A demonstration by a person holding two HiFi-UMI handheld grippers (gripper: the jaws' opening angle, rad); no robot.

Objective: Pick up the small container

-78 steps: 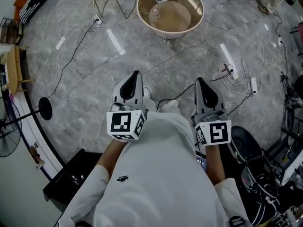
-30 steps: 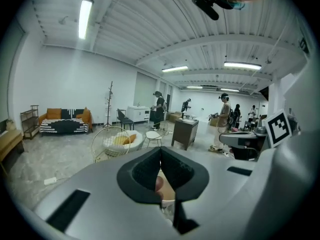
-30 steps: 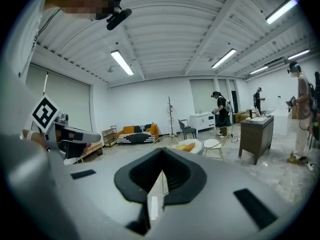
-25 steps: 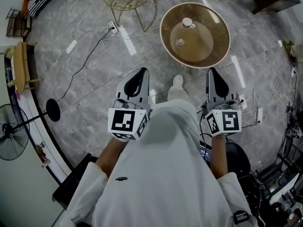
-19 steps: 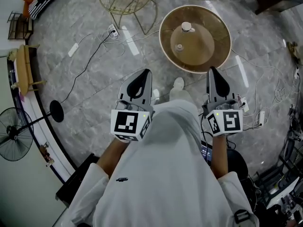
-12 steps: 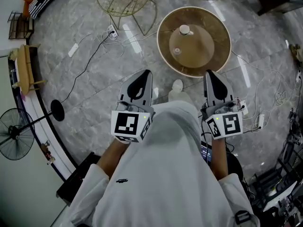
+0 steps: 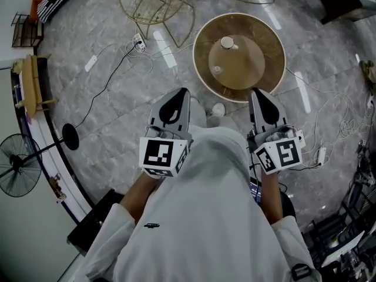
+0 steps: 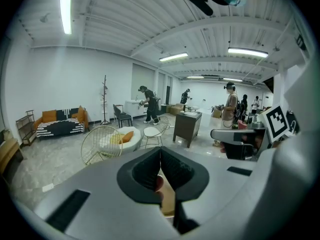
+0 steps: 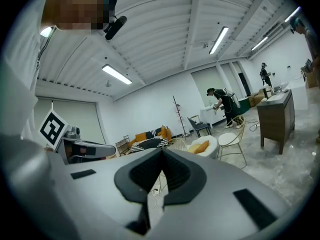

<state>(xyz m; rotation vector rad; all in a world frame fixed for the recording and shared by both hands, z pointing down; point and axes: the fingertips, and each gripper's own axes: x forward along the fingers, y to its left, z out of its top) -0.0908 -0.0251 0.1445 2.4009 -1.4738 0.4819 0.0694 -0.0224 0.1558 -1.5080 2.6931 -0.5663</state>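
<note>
Left gripper point(image 7: 181, 91): jaws pressing together, gripping nothing.
Right gripper point(image 7: 256, 93): jaws pressing together, gripping nothing.
Round table point(image 7: 267, 34): lying at its eleven o'clock.

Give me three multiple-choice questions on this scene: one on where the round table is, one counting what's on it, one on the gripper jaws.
1. Where is the round table?
A. just ahead of both grippers
B. far off to the left
C. out of view

2. How many small items stand on it?
A. none
B. two
C. five

3. How do the jaws of the left gripper and right gripper stand?
A. both wide open
B. one open, one shut
C. both shut, empty

Answers: 1 A, the table lies just past the tips; 2 B, a small container and a second small item; 3 C, each gripper view shows its jaws meeting.
</note>
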